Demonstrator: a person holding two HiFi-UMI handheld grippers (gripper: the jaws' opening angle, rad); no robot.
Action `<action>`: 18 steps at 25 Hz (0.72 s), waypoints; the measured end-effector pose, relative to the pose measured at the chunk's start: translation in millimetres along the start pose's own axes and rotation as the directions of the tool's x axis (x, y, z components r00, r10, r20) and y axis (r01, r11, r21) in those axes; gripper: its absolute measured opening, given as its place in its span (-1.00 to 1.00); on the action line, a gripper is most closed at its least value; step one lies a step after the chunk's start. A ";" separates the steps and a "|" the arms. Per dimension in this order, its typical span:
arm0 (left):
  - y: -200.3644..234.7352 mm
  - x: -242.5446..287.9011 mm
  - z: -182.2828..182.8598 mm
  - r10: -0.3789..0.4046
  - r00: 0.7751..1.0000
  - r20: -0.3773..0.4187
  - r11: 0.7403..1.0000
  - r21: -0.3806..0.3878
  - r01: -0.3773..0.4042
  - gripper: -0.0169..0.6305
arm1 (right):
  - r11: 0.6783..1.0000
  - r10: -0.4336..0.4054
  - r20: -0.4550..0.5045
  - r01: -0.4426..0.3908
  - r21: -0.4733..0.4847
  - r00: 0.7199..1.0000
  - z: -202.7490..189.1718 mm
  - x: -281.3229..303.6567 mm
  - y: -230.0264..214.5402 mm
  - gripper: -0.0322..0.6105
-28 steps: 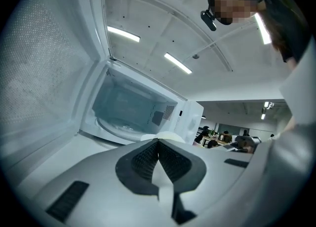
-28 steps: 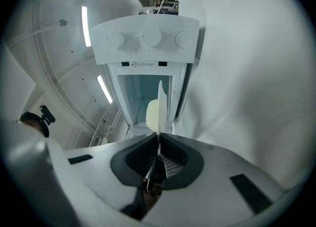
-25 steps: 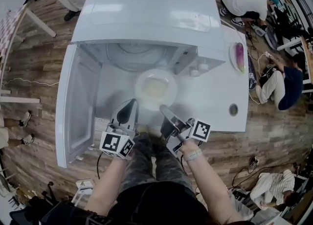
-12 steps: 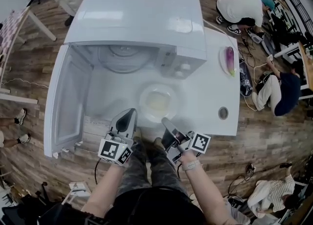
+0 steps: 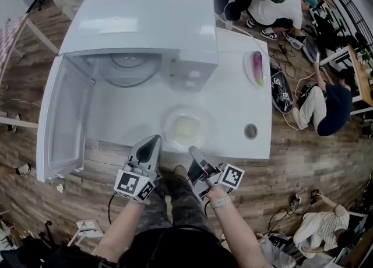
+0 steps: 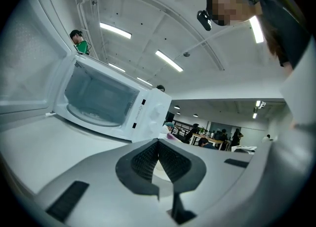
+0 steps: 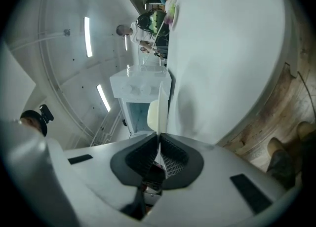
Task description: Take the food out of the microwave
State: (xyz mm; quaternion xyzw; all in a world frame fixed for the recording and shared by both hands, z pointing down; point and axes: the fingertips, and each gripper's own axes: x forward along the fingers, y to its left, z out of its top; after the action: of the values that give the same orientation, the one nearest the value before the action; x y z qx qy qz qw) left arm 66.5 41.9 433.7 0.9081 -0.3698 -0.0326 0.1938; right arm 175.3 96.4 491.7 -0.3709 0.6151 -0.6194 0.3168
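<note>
1. Two tools have drawn the plate (image 5: 201, 115) clear of the microwave (image 5: 140, 28), whose door (image 5: 61, 121) hangs open at left; the removal looks nearly done.
2. The left tool (image 5: 152, 140) is clamped on the plate's near rim, and the right tool (image 5: 192, 151) pinches it too.
3. The plate is now over the counter (image 5: 233, 98), near its front edge, and carries pale yellowish food (image 5: 185, 127).

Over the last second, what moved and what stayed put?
The plate of food moved from the mouth of the microwave toward the front edge of the table, drawn back by the left claw and right claw, both still shut on its rim. Nothing was let go. The microwave door stays open; the eggplant is untouched.
</note>
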 end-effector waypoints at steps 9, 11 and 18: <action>-23.8 6.2 -22.4 -0.015 0.999 -0.036 1.000 -0.005 0.015 -0.92 | 1.000 -0.009 0.044 0.008 0.009 0.999 12.7 -34.1 -20.4 -0.80; -27.8 7.4 -27.8 -0.017 0.999 -0.044 1.000 -0.005 0.017 -0.92 | 1.000 -0.006 0.053 0.005 0.020 0.999 15.0 -39.5 -25.2 -0.80; -38.8 10.7 -43.0 -0.027 0.997 -0.065 1.000 -0.007 0.027 -0.92 | 0.999 -0.001 0.090 -0.002 0.038 0.996 21.6 -54.6 -38.5 -0.80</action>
State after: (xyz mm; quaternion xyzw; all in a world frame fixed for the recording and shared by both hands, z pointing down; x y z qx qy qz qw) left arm 108.6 73.9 459.6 0.9130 -0.3508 -0.0066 0.2082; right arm 224.8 133.0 525.7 -0.3922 0.5884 -0.6136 0.3514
